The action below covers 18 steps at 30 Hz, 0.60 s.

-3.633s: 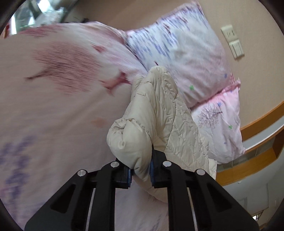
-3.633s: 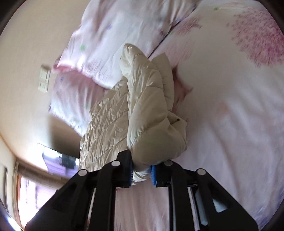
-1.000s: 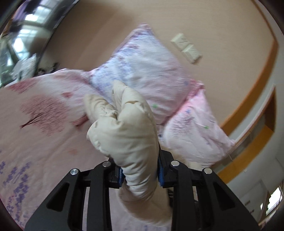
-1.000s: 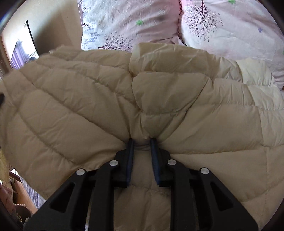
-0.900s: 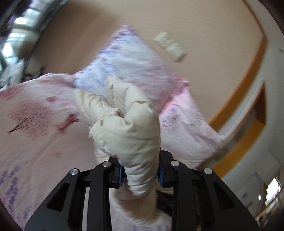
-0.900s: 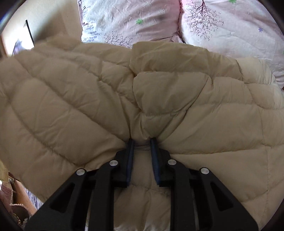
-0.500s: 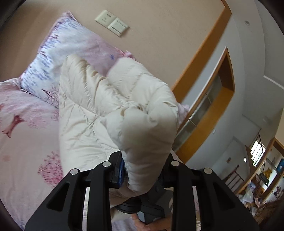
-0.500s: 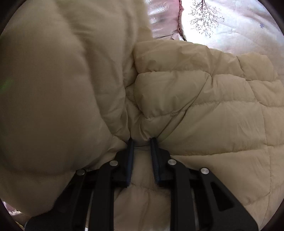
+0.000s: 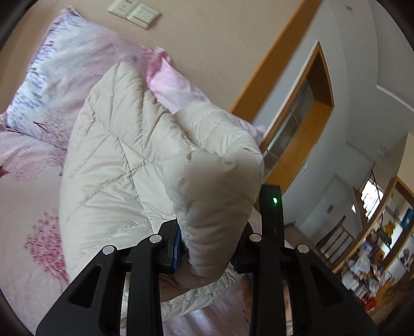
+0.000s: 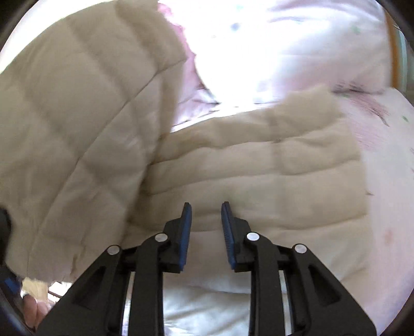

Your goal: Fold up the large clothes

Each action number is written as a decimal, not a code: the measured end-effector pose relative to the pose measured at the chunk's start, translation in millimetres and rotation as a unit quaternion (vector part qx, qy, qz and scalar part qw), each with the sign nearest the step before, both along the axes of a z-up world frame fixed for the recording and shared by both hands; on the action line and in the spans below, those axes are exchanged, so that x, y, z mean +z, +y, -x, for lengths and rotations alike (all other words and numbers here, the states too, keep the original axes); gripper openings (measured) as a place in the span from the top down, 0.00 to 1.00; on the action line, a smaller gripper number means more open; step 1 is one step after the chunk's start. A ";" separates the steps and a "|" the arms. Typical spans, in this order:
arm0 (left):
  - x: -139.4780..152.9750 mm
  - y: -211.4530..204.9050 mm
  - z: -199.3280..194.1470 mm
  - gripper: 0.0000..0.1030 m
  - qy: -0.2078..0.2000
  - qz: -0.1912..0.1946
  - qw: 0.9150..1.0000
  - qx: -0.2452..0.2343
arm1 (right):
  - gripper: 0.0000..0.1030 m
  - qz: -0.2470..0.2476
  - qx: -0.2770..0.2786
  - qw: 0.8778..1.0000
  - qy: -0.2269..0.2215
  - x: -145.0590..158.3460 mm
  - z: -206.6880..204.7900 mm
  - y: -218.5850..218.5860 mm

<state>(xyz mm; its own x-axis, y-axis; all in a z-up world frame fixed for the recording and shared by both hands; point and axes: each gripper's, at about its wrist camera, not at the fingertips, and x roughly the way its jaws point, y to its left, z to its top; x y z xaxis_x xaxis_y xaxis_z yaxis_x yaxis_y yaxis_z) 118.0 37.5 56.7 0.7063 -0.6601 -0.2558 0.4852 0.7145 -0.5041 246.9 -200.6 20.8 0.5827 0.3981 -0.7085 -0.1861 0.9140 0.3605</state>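
Note:
A cream quilted puffer jacket [image 9: 116,155] lies spread on the bed, reaching up to the pillows. My left gripper [image 9: 207,245] is shut on a thick padded fold of it, held up above the rest. In the right wrist view the jacket [image 10: 258,168] lies flat ahead, with a raised flap [image 10: 77,116] hanging at the left. My right gripper [image 10: 206,214] hovers over the flat part. Its jaws are opening, the blue pads stand apart, and no fabric is between them.
Two pink floral pillows [image 9: 64,64] lean against the wall under a pair of switches [image 9: 134,11]. The pink tree-print bedsheet [image 9: 26,206] surrounds the jacket. A black device with a green light [image 9: 270,206] shows beside the held fold. A hand [image 10: 33,307] appears at the lower left.
My right gripper has let go of the jacket fold it pinched and drawn back. The left gripper has carried its fold across, its view swinging from the bed toward the room.

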 end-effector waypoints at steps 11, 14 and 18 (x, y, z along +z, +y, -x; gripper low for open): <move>-25.7 -58.4 -9.0 0.73 0.028 -0.074 0.995 -0.059 | 0.80 -0.053 0.006 0.997 0.060 -20.8 -42.2 -45.6; -30.0 -65.5 -10.9 0.73 0.037 -0.083 0.994 -0.065 | 0.74 -0.083 -0.023 0.995 0.044 -12.6 -33.0 -82.7; -34.0 -78.2 -7.0 0.73 0.025 -0.114 0.991 -0.069 | 0.55 -0.173 -0.065 0.982 0.032 -2.6 -24.8 -139.5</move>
